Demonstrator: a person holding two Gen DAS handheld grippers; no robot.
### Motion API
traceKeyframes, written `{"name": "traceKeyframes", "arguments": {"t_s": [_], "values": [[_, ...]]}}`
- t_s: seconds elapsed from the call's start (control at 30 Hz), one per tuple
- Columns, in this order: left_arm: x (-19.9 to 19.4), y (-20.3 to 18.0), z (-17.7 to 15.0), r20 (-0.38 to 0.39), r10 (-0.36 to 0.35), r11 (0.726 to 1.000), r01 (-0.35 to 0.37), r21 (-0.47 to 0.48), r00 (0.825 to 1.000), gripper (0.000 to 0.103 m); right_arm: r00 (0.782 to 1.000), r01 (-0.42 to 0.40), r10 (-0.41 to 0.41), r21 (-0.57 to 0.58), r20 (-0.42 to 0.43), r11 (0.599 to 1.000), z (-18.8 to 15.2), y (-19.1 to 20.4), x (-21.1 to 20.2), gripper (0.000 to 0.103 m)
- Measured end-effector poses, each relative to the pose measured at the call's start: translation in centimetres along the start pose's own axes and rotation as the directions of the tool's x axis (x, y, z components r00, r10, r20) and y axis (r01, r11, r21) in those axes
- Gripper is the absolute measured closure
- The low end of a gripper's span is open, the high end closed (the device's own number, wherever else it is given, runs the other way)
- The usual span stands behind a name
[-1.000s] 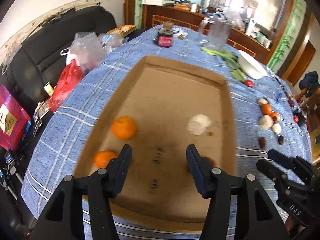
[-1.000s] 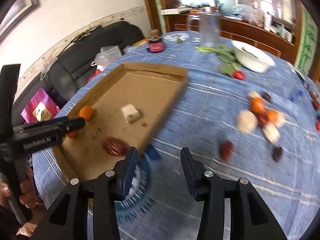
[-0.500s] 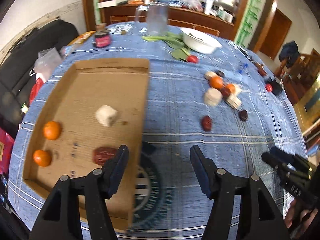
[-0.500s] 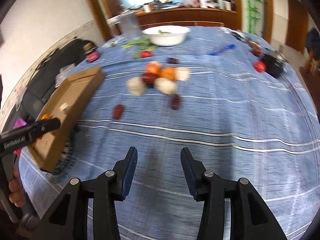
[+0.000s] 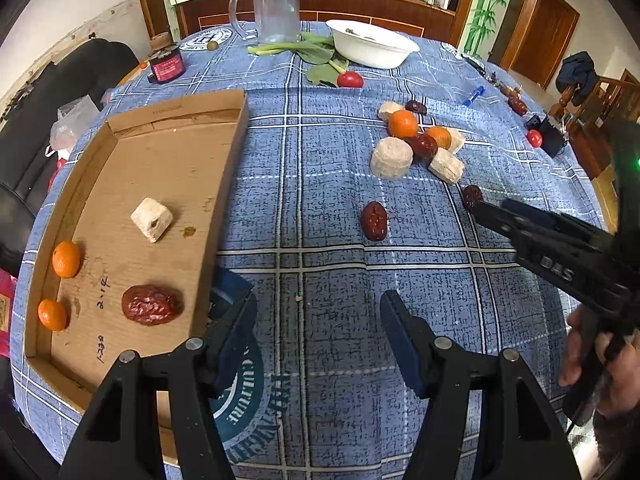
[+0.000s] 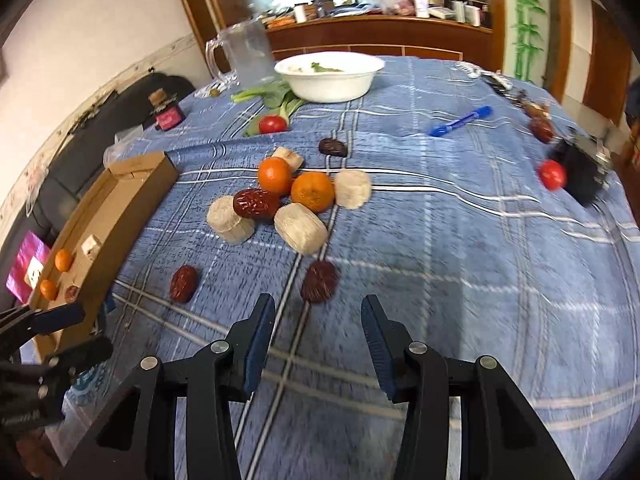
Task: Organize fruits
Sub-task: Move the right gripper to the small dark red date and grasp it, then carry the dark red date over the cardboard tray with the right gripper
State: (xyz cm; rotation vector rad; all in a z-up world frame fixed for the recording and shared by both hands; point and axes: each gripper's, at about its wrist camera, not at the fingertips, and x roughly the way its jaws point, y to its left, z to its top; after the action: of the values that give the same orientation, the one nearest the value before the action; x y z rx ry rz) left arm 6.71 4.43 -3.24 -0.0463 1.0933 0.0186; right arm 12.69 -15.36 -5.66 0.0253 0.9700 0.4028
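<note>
**Blue-checked worktop, fruit split between tray and cloth**

Blue plaid cloth covers the round worktop [image 5: 320,184], with a dark wooden sideboard behind it. On its left side lies a shallow brown cardboard tray [image 5: 236,148] that holds two small orange mandarins [image 5: 66,259] against its left wall, a wrinkled red date [image 5: 150,305] and a pale off-white cube of food [image 5: 152,219].

Out on the cloth, well apart from the tray, a loose cluster of fruit [image 6: 294,196] sits together: two mandarins, a red date and several pale cylindrical chunks, touching or just beside one another. Two more red dates lie apart from the cluster, one nearer the tray [image 6: 184,283] and one directly ahead of the right claw [image 6: 319,281].

The left claw [image 5: 318,320] hovers over bare cloth just beside the tray's near right corner, its jaws spread wide and holding nothing. The right claw [image 6: 316,320] is likewise wide open and empty, its fingertips just short of the nearer date without touching it.

Farther back stand a white bowl [image 6: 330,76], a clear glass mug [image 5: 276,8], green leafy stalks [image 5: 316,50], a red tomato [image 5: 350,79] and a blue pen [image 6: 460,121].
</note>
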Motion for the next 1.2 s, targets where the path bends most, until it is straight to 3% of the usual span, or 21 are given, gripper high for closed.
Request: {"name": "traceKeyframes", "arguments": {"t_s": [0.07,0.13,0.2,0.33,0.53,0.6,0.63,0.67,0.73,1.2], "values": [[0.4,-0.2,0.4,-0.009,0.004,1.000,-0.003,0.003,1.000,0.040,1.000,-0.008,0.008,-0.008,-0.015,1.000,0.2,0.1,1.0,0.056],[1.0,-0.4,0.9,-0.020,-0.003,1.000,0.003,0.001,1.000,0.040,1.000,0.002,-0.002,-0.034,-0.003,0.999,0.4,0.3,1.6,0.065],[1.8,-0.6,1.7,-0.033,-0.013,1.000,0.013,-0.005,0.999,0.040,1.000,0.017,-0.017,-0.084,0.001,0.996,0.6,0.7,1.9,0.084],[3.2,-1.2,3.2,-0.049,-0.041,0.999,0.040,-0.017,0.998,0.040,0.999,0.033,-0.030,-0.132,0.022,0.991,0.4,0.8,1.6,0.084],[6.0,-2.3,4.4,-0.083,-0.080,0.997,0.078,-0.021,0.993,0.040,0.999,0.015,-0.012,-0.104,0.033,0.994,-0.8,-0.8,-0.5,0.084],[6.0,-2.8,4.5,-0.049,-0.063,0.998,0.063,0.004,0.997,0.042,0.999,0.012,-0.010,-0.086,0.033,0.996,-1.0,-1.3,-0.9,0.084],[6.2,-3.2,4.5,-0.034,-0.038,0.999,0.038,0.022,0.999,0.050,0.999,0.011,-0.009,-0.073,0.033,0.997,-1.2,-1.6,-1.1,0.084],[6.1,-3.3,4.5,-0.024,-0.019,0.999,0.019,0.027,1.000,0.068,0.999,0.011,-0.009,-0.058,0.032,0.998,-1.4,-1.8,-1.3,0.084],[6.0,-3.3,4.6,-0.012,-0.019,0.999,0.019,0.033,1.000,0.085,1.000,0.011,-0.010,-0.032,0.027,0.999,-1.7,-2.3,-1.5,0.084],[1.8,-2.5,1.5,-0.022,-0.159,0.987,0.159,0.018,0.987,0.085,0.997,0.059,-0.061,0.048,0.039,0.997,-4.1,-3.2,-4.6,0.083]]}}
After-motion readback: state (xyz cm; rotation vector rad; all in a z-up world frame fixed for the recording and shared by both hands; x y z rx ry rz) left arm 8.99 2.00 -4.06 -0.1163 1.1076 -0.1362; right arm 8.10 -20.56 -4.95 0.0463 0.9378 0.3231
